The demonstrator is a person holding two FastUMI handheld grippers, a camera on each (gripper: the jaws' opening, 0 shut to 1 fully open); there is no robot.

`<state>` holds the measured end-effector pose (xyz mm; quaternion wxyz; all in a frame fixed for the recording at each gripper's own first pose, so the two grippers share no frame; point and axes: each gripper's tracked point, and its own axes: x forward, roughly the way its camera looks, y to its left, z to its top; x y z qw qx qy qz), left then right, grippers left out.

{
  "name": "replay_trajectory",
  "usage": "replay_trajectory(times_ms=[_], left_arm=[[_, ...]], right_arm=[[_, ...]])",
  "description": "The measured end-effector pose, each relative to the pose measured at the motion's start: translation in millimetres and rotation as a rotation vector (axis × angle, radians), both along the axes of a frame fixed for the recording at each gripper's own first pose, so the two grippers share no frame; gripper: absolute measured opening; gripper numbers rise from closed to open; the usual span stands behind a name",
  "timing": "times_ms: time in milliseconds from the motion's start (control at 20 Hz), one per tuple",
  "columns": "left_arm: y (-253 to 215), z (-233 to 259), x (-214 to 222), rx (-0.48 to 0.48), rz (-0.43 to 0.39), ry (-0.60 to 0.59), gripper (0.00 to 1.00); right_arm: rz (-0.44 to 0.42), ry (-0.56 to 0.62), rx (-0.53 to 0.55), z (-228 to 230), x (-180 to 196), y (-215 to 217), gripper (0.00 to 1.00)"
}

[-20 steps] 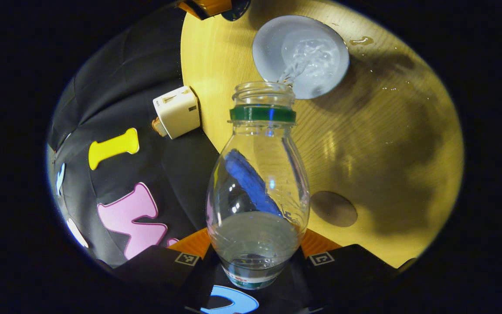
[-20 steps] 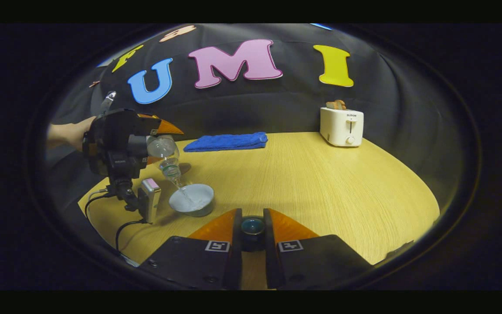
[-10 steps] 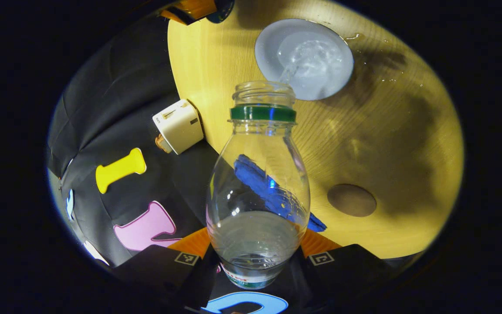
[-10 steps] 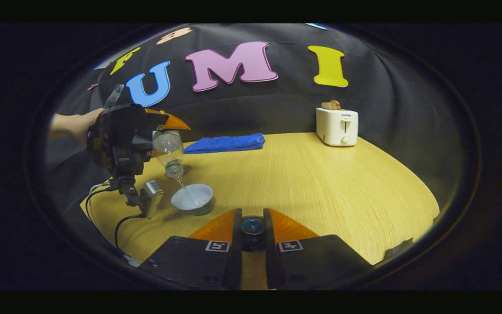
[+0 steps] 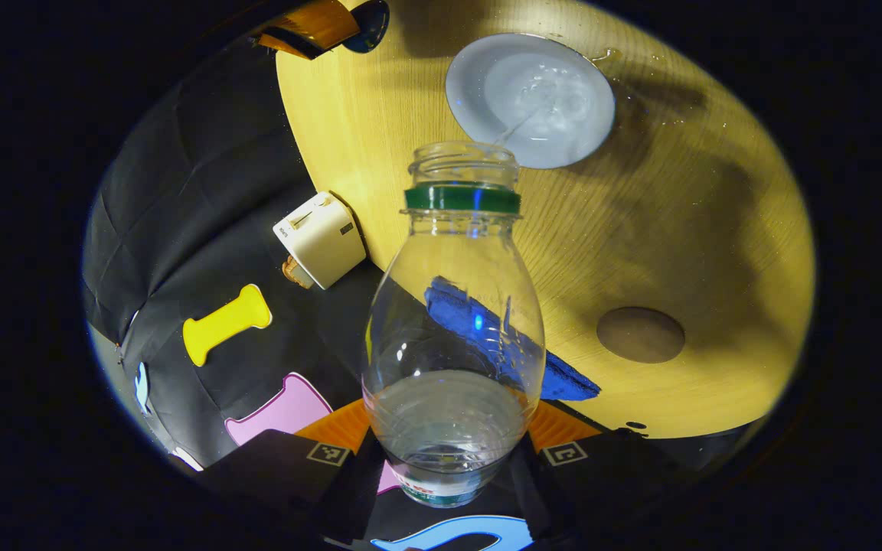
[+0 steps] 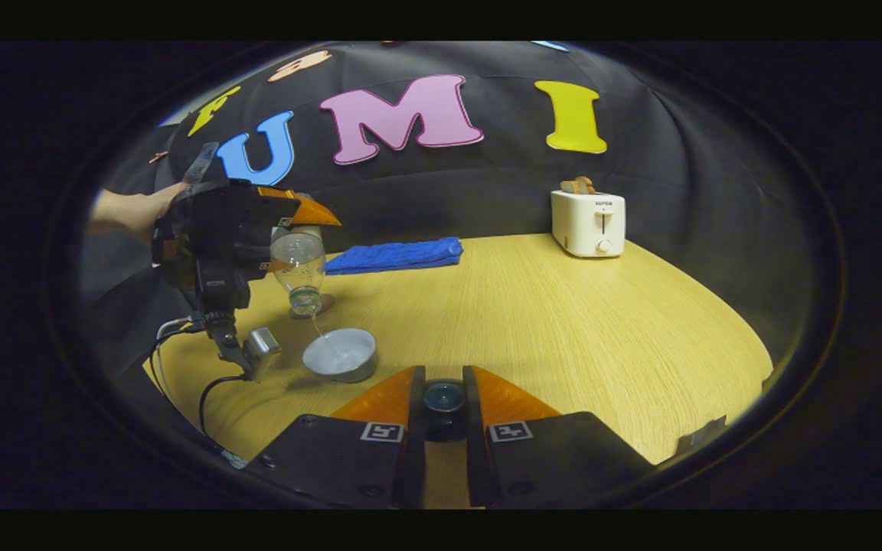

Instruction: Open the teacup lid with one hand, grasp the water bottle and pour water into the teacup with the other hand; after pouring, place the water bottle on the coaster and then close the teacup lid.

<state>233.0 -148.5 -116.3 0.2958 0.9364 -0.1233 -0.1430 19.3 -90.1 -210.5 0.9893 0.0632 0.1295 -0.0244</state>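
A clear water bottle with a green neck ring is clamped in my left gripper, mouth tipped down over the white teacup. A thin thread of water falls into the cup, which holds water. A round brown coaster lies on the table beside it. In the right gripper view, my right gripper is shut on the dark teacup lid, held low over the table just right of the teacup. There the bottle hangs above the cup, held by a hand.
A folded blue towel lies at the back of the wooden table, and a white toaster stands at the back right. A small device on a cable dangles under the left gripper beside the cup. Water drops dot the table.
The stream from the bottle has thinned from a strong flow to a thread. My left gripper has risen a little with the bottle. The right gripper holds still with the lid.
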Motion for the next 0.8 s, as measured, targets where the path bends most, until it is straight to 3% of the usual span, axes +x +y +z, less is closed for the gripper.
replay_trajectory(times_ms=[50,100,500,600,800], left_arm=[[0,0,-1,-0.001,0.002,0.002,0.76],[0,0,0,-0.003,0.003,0.002,0.76],[6,-5,0,-0.070,0.011,0.018,0.76],[10,-7,-1,-0.140,0.017,0.055,0.76],[15,13,-20,-0.405,0.018,0.135,0.76]], right_arm=[[0.002,-0.004,-0.001,2,1,1,0.21],[0.002,-0.006,-0.002,3,3,2,0.26],[-0.002,-0.002,-0.004,11,8,4,0.25],[-0.006,-0.006,-0.008,20,9,4,0.25],[-0.010,-0.009,-0.036,41,9,2,0.25]])
